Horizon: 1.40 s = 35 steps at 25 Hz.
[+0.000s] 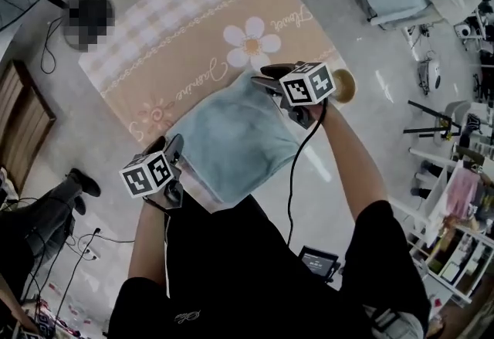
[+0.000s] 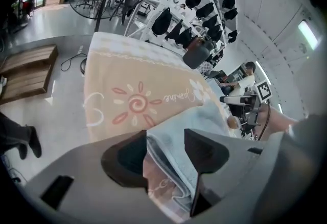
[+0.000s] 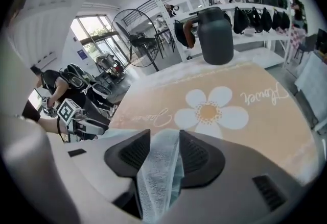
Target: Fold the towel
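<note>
The towel (image 1: pixel 231 133) looks part-folded. The right hand-held gripper (image 3: pixel 164 141) pinches its corner, while the left hand-held gripper (image 2: pixel 166 139) gapes around an edge. Further folds likely remain.

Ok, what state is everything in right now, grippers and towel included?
towel: folded in layers, lying on the mat, one corner pinched.
left gripper: open, towel edge between its jaws, not pressed.
right gripper: shut on the towel's corner.
mat: spread flat.
dark jug: upright at the mat's far edge.
</note>
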Motion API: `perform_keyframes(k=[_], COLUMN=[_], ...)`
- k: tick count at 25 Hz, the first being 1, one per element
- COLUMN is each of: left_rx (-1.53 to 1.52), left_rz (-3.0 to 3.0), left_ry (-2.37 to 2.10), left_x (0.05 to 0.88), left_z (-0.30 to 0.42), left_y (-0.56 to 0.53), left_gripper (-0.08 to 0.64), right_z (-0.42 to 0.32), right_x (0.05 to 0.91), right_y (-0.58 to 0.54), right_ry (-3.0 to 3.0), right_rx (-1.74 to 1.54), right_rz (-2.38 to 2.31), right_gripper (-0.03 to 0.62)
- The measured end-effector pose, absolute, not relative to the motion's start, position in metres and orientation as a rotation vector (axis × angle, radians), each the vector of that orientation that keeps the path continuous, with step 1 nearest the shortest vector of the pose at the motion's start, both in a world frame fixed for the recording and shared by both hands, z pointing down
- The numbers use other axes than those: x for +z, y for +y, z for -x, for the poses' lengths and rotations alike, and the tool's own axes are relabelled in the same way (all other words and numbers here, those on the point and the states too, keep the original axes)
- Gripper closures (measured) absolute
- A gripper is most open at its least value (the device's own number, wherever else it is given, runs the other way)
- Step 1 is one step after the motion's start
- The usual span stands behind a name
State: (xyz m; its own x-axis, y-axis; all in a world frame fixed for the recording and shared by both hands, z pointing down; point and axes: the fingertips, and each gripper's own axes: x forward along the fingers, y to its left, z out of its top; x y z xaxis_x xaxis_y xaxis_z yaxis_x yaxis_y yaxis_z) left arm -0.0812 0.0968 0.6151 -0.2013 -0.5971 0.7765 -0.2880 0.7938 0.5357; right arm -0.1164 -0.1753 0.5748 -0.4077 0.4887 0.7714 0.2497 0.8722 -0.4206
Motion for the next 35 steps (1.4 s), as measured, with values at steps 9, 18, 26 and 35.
perform_keyframes(k=[9, 18, 26, 35], left_rx=[-0.454, -0.443, -0.488, -0.498], left_rz=[-0.648, -0.607, -0.598, -0.550], left_ry=[-1.713, -1.705, -1.677, -1.693], left_x=[0.629, 0.630, 0.639, 0.642], left_z=[0.081, 0.082, 0.077, 0.082], left_y=[0.094, 0.099, 0.092, 0.099], left_gripper=[0.324, 0.334, 0.334, 0.334], right_z=[0.124, 0.125, 0.132, 0.138], right_x=[0.613, 0.619, 0.616, 0.631], right_y=[-0.160, -0.157, -0.154, -0.163], right_ry=[-1.827, -1.765, -1.795, -1.776], right_rx=[0.484, 0.540, 0.534, 0.557], right_rz=[0.533, 0.563, 0.587, 0.527], right_gripper=[0.410, 0.424, 0.374, 0.359])
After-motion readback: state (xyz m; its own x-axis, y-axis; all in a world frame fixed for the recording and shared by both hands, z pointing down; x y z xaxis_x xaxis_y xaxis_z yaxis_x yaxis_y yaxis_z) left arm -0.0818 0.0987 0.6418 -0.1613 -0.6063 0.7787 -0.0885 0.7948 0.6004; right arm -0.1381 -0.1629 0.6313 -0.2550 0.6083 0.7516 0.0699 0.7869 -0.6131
